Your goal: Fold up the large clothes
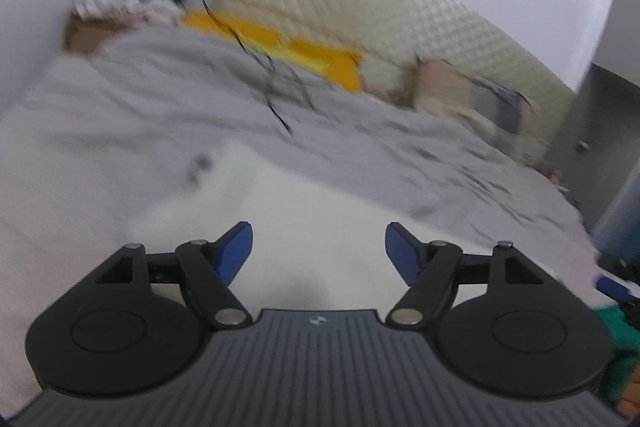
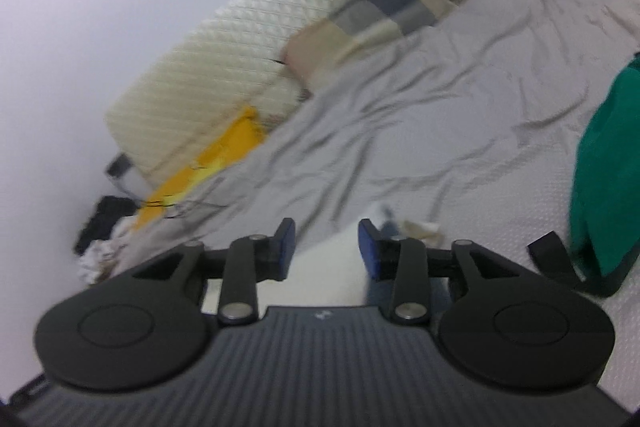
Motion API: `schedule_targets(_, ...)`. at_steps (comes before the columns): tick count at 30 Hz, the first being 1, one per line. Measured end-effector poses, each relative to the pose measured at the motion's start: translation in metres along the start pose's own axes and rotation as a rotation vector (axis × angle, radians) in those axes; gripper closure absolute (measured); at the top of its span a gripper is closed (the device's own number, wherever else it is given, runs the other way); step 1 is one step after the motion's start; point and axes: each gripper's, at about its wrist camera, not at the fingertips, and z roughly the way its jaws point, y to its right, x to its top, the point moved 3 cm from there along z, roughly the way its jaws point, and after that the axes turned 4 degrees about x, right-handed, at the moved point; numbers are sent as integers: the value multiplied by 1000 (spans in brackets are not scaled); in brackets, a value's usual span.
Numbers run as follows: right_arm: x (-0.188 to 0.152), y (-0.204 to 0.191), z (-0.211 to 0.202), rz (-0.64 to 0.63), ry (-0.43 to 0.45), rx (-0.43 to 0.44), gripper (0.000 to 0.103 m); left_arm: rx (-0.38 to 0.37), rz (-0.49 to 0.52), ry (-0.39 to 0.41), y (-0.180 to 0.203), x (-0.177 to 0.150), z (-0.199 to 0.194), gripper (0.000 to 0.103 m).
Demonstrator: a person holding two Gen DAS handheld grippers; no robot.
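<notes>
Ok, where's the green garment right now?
In the right wrist view, the green garment lies at the far right edge on the grey bedsheet, right of the right tool.

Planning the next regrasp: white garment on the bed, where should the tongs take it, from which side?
Judging from blurred frames: take the white garment at its near edge, coming low from the front along the grey bedsheet. It lies flat, so only an edge gives the pads something to pinch. Both left tongs and right tongs stand open above it.
</notes>
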Motion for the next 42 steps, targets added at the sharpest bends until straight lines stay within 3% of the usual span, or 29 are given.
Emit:
schedule_targets(5, -24, -7, 28, 31, -178, 103, 57, -163, -154, -218, -1, -25, 22, 23)
schedule_targets(9, -53, 10, 66, 123, -341, 66, 58, -214, -296, -335, -10, -43, 38, 14)
schedule_targets(13, -60, 23, 75, 205, -366, 61, 61, -223, -509, -446, -33, -63, 62, 13)
schedule_targets(15, -62, 23, 69, 239, -361, 68, 61, -229, -626, -462, -46, -70, 75, 13)
schedule_targets(18, -65, 20, 65, 244, -356, 65, 61, -212, -722, -425, -63, -69, 92, 13)
schedule_targets(22, -65, 20, 65, 269, -349, 68, 61, -166, -717, -326, -74, -57, 108, 13)
schedule_targets(25, -62, 18, 66, 299, -330, 83, 59, -167, -793, -279, -82, -57, 116, 14)
schedule_targets(27, -59, 15, 61, 321, -313, 109, 58, -157, -787, -251, -81, -54, 115, 22)
schedule_targets(28, -58, 12, 57, 335, -308, 134, 58, -144, -761, -238, -79, -51, 112, 33)
schedule_targets(29, -57, 7, 54, 352, -303, 170, 52, -133, -728, -223, -76, -47, 110, 45)
schedule_targets(30, -57, 4, 51, 368, -299, 201, 45, -128, -688, -204, -72, -43, 106, 49)
schedule_targets(32, -60, -4, 46, 418, -294, 278, 9, -131, -619, -170, -64, -33, 99, 57)
schedule_targets(34, -68, -13, 49, 483, -329, 345, 4, -133, -569, -144, -59, -26, 96, 59)
schedule_targets(37, -91, -21, 65, 565, -419, 404, 5, -154, -561, -121, -56, -21, 91, 60)
schedule_targets(42, -122, -9, 109, 693, -509, 332, 4, -180, -584, -116, -61, -26, 80, 60)
